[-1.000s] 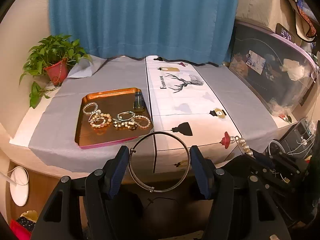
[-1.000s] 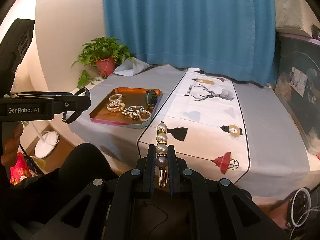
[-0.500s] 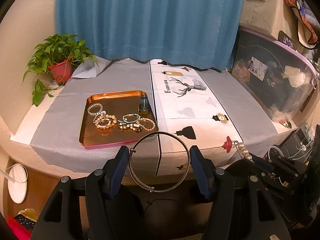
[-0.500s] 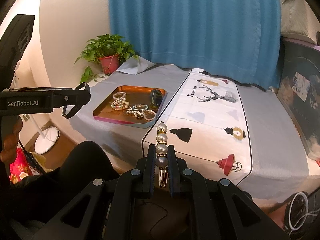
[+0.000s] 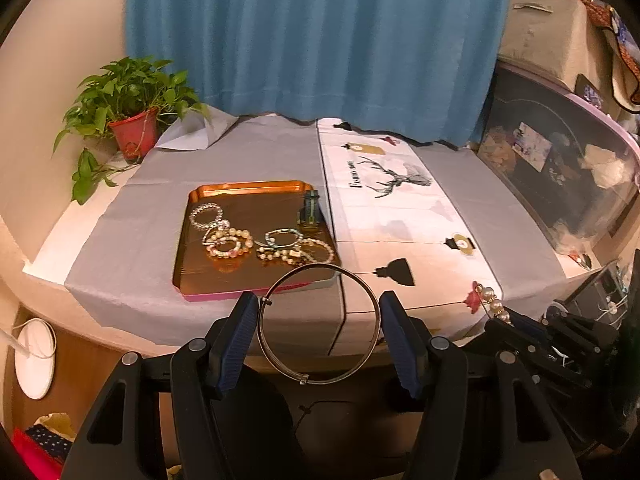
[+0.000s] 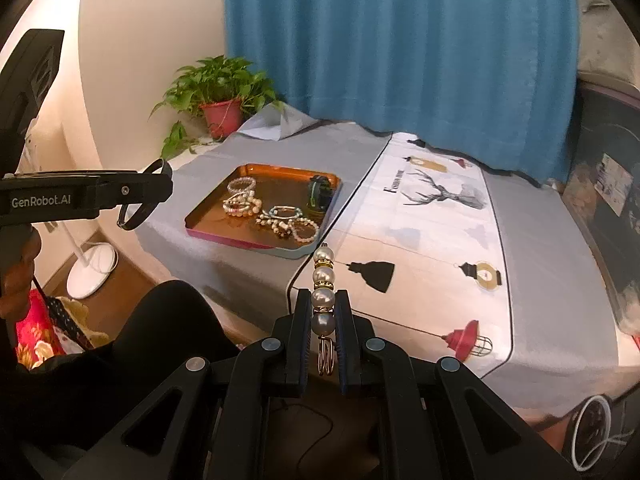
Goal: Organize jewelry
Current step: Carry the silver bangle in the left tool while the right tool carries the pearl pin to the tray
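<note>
My left gripper [image 5: 319, 320] is shut on a thin metal bangle [image 5: 304, 379], held flat between its blue pads in front of the table edge. My right gripper [image 6: 322, 298] is shut on a pearl bracelet [image 6: 324, 276], whose beads stick out past the fingertips. An orange tray [image 5: 248, 189] on the grey cloth holds several bead and pearl bracelets [image 5: 228, 242] and a dark band [image 5: 310, 210] standing at its far right corner. The right wrist view shows the same tray [image 6: 208, 226] ahead to the left, with the left gripper [image 6: 136, 196] and its bangle at the left edge.
A white runner [image 5: 400, 216] with a deer print lies right of the tray. A potted plant [image 5: 132, 132] stands at the back left before a blue curtain [image 5: 312, 40]. A clear storage box [image 5: 560, 176] flanks the right. A white fan base [image 6: 92, 270] and a person's dark-clothed leg [image 6: 160, 332] are below.
Both grippers have drifted a little nearer the table, and the tray has slid rightward and grown slightly in both views. Both grips are unchanged.
</note>
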`<action>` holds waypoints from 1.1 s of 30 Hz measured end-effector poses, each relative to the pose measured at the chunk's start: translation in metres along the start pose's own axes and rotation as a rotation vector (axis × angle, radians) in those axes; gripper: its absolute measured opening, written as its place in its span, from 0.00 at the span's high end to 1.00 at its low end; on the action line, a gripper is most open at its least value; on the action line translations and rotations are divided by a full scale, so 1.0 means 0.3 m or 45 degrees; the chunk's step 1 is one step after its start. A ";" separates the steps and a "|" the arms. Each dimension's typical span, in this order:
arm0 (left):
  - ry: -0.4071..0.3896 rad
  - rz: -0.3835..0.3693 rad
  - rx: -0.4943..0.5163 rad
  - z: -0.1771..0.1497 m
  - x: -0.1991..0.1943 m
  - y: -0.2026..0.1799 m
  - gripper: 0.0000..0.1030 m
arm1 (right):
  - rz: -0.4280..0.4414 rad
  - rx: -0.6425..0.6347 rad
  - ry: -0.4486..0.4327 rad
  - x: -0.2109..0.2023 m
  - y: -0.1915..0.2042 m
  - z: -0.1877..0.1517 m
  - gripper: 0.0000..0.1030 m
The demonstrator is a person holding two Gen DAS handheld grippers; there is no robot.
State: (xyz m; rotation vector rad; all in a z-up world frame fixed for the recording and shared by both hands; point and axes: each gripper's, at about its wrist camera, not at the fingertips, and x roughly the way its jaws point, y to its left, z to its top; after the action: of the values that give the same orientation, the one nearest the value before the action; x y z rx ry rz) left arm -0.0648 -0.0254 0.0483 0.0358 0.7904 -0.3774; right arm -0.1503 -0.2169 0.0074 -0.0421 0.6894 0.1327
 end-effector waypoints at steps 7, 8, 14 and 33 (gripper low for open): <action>-0.001 0.021 -0.025 0.020 0.025 0.047 0.44 | 0.033 -0.028 0.019 0.064 0.037 0.048 0.89; -0.001 0.024 -0.033 0.023 0.030 0.059 0.44 | 0.035 -0.032 0.019 0.072 0.042 0.056 0.89; 0.012 0.051 -0.065 0.043 0.069 0.128 0.44 | 0.073 -0.056 0.039 0.145 0.079 0.104 0.89; 0.005 0.147 -0.137 0.193 0.280 0.370 0.43 | 0.143 -0.126 0.056 0.473 0.210 0.317 0.89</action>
State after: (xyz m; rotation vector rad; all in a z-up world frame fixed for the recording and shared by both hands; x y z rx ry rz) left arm 0.0669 0.0415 0.0185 -0.0185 0.8073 -0.2254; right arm 0.0094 -0.1313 -0.0094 -0.1017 0.7287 0.2742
